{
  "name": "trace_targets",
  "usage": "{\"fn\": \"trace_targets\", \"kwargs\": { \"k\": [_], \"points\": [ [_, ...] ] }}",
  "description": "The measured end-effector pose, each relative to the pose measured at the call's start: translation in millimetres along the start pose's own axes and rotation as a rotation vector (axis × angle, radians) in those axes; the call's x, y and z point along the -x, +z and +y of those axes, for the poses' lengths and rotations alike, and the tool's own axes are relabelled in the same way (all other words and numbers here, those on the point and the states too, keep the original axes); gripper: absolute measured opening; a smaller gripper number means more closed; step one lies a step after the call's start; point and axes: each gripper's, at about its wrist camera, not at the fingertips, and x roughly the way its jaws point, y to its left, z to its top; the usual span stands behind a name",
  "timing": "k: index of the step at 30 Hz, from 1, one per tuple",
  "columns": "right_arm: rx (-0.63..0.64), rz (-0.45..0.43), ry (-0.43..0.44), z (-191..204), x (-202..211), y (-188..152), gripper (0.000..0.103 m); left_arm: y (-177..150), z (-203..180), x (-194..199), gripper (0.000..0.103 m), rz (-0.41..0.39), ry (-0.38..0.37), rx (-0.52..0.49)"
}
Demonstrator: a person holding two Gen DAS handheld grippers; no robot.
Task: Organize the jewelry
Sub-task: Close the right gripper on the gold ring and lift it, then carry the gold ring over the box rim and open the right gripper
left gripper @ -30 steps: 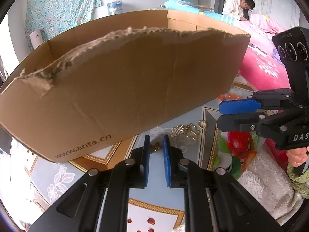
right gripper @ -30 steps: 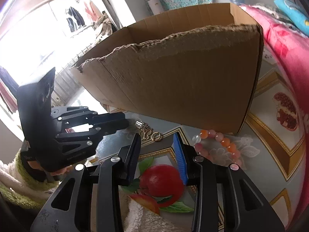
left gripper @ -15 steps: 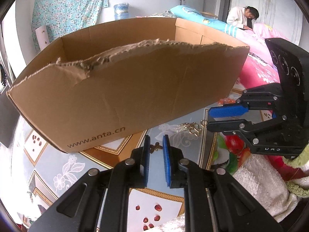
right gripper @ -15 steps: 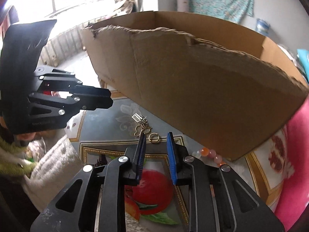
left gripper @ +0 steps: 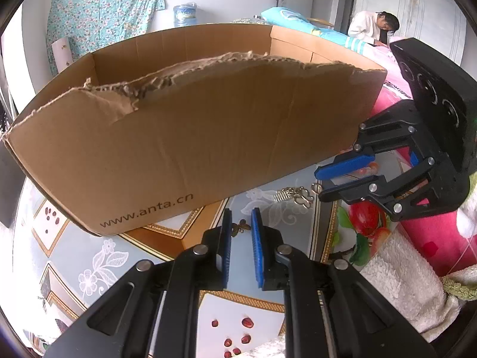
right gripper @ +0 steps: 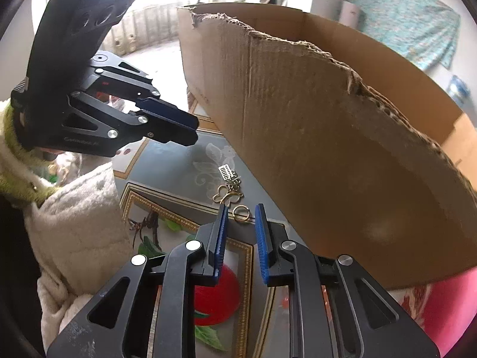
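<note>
A torn cardboard box (left gripper: 193,137) (right gripper: 328,149) stands on the patterned table. In front of it lie a silver comb-shaped charm (right gripper: 225,170), a gold butterfly charm (right gripper: 228,195) and a gold ring (right gripper: 241,213); the same cluster (left gripper: 293,194) shows in the left wrist view. My right gripper (right gripper: 241,211) (left gripper: 318,183) hovers at the ring; its jaws are closing, and the ring sits just past the tips, untouched. My left gripper (left gripper: 241,217) (right gripper: 195,132) has a narrow gap and holds nothing; a small dark butterfly charm (left gripper: 240,227) lies beyond its tips. Orange beads (left gripper: 368,167) peek out behind the right gripper.
A white fluffy sleeve (right gripper: 74,208) (left gripper: 396,268) reaches over the table's near edge. Pink bedding (left gripper: 432,238) borders the table on the right. A person in white (left gripper: 369,26) sits far back. A water jug (left gripper: 184,15) stands by the wall.
The right gripper rolled upright, slid over toward the gold ring and narrowed its jaws. The left gripper kept its narrow gap and hardly moved.
</note>
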Motion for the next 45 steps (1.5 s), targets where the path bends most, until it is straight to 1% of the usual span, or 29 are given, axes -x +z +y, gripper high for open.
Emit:
{"fn": "trace_targets", "kwargs": {
  "k": [1, 4, 8, 12, 16, 19, 21, 24, 28, 31, 34, 36, 38, 39, 41, 42, 44, 45],
  "points": [
    [-0.007, 0.002, 0.031, -3.2, -1.4, 1.1, 0.012, -0.1, 0.0, -0.1, 0.012, 0.001, 0.001, 0.001],
    [-0.019, 0.000, 0.067, -10.1, -1.7, 1.7, 0.009, -0.2, 0.1, -0.5, 0.012, 0.001, 0.003, 0.002],
    [-0.052, -0.010, 0.087, -17.3, -2.5, 1.7, 0.008, 0.5, 0.0, -0.5, 0.012, 0.001, 0.004, 0.004],
    [-0.094, -0.029, 0.088, -26.2, -1.1, -2.0, 0.008, 0.3, -2.5, 2.1, 0.012, -0.006, 0.000, -0.001],
    [-0.118, -0.048, 0.070, -31.2, 5.6, -5.8, 0.008, 1.3, -5.1, 5.3, 0.012, -0.012, 0.004, -0.013],
    [-0.136, -0.070, 0.052, -26.5, 14.5, -6.4, 0.008, 2.5, -7.8, 10.9, 0.012, -0.025, 0.006, -0.016],
    [-0.149, -0.092, 0.045, -22.3, 29.2, -11.4, 0.008, 2.7, -9.9, 16.9, 0.012, -0.036, 0.004, -0.018],
    [-0.160, -0.129, 0.028, -15.8, 46.6, -9.0, 0.008, 3.8, -14.0, 30.6, 0.012, -0.060, -0.003, -0.018],
    [-0.165, -0.210, 0.008, -4.2, 77.5, -3.9, 0.008, 9.7, -18.5, 57.9, 0.012, -0.116, -0.025, -0.012],
    [-0.179, -0.273, -0.012, 1.4, 93.2, 5.2, 0.008, 22.4, -18.3, 84.5, 0.012, -0.169, -0.082, 0.009],
    [-0.240, -0.311, -0.052, -7.4, 105.0, 23.1, 0.008, 43.4, -16.7, 100.8, 0.012, -0.197, -0.086, 0.005],
    [-0.272, -0.323, -0.083, -12.0, 101.4, 34.8, 0.008, 61.9, -15.0, 104.9, 0.012, -0.204, -0.096, -0.002],
    [-0.320, -0.316, -0.099, -26.3, 99.4, 48.8, 0.008, 79.4, -10.9, 98.2, 0.012, -0.179, -0.091, -0.005],
    [-0.351, -0.302, -0.117, -33.7, 94.7, 53.5, 0.008, 92.6, -7.3, 87.6, 0.012, -0.146, -0.077, -0.004],
    [-0.418, -0.250, -0.144, -49.0, 81.1, 61.4, 0.008, 112.3, 2.8, 67.2, 0.012, -0.082, -0.061, 0.015],
    [-0.459, -0.216, -0.155, -58.4, 73.1, 63.1, 0.008, 122.6, 11.4, 51.2, 0.012, -0.035, -0.060, 0.037],
    [-0.518, -0.158, -0.181, -74.0, 61.7, 65.6, 0.008, 136.5, 23.0, 26.8, 0.012, 0.030, -0.053, 0.072],
    [-0.546, -0.133, -0.176, -82.5, 55.7, 65.4, 0.008, 145.1, 30.7, 13.3, 0.012, 0.063, -0.051, 0.085]
  ]
}}
